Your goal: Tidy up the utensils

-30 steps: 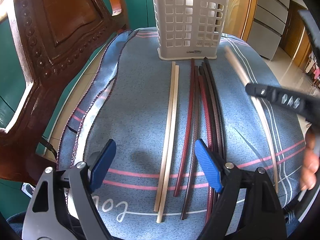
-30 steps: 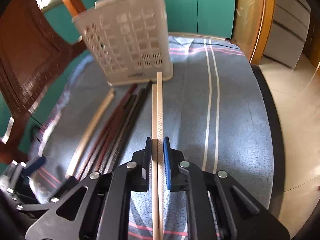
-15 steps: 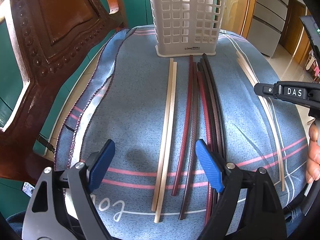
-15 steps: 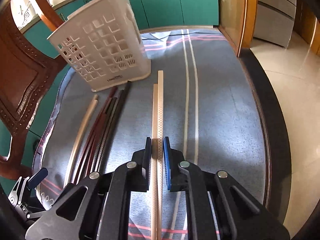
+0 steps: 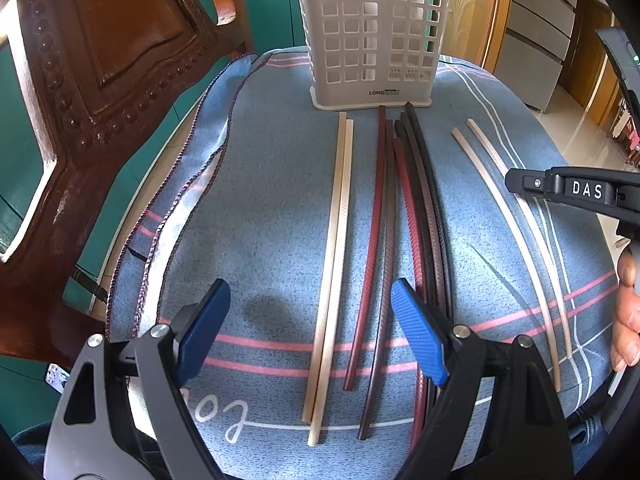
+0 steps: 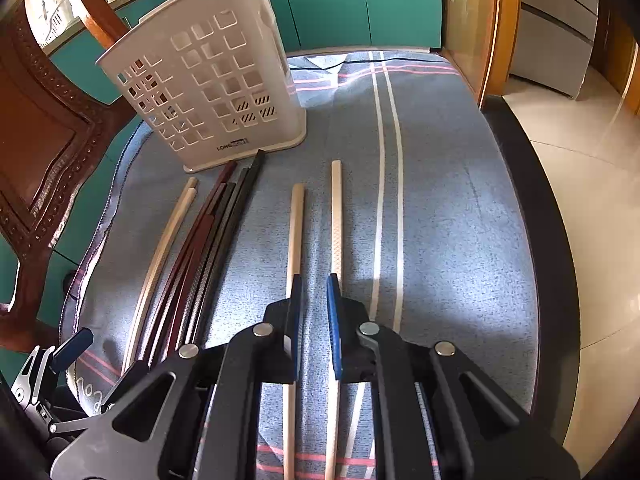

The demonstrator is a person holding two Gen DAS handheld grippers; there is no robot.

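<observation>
Right wrist view shows the right tool (image 6: 312, 300) with its blue pads parted a little and nothing between them. The two cream chopsticks (image 6: 295, 232) lie on the blue cloth (image 6: 460, 220) covering the desk, one just outside each pad, pointing toward the white basket (image 6: 208, 92) and stopping short of its base. They are split apart with a gap, which reads as a pair just let go, laid down to the right of the basket's front edge so that each colour has its own row.

Half a second ago this tool was clenched on the same two sticks, pressed side by side; now the pads are released and the sticks have spread apart on the cloth.

Left wrist view has the left tool (image 5: 312, 332) wide open and empty, low over the near ends of the other sticks. In front of the basket (image 5: 372, 36) lie another cream pair (image 5: 336, 264), then a dark red stick (image 5: 370, 248), then a tight bundle of red and black ones (image 5: 420, 208); the released pair (image 5: 492, 184) sits further right of the basket, under the right tool's arm. The left tool and these rows look unchanged from the earlier frames. The basket appears empty, so the sorting seems to be by colour on the cloth so far.
</observation>
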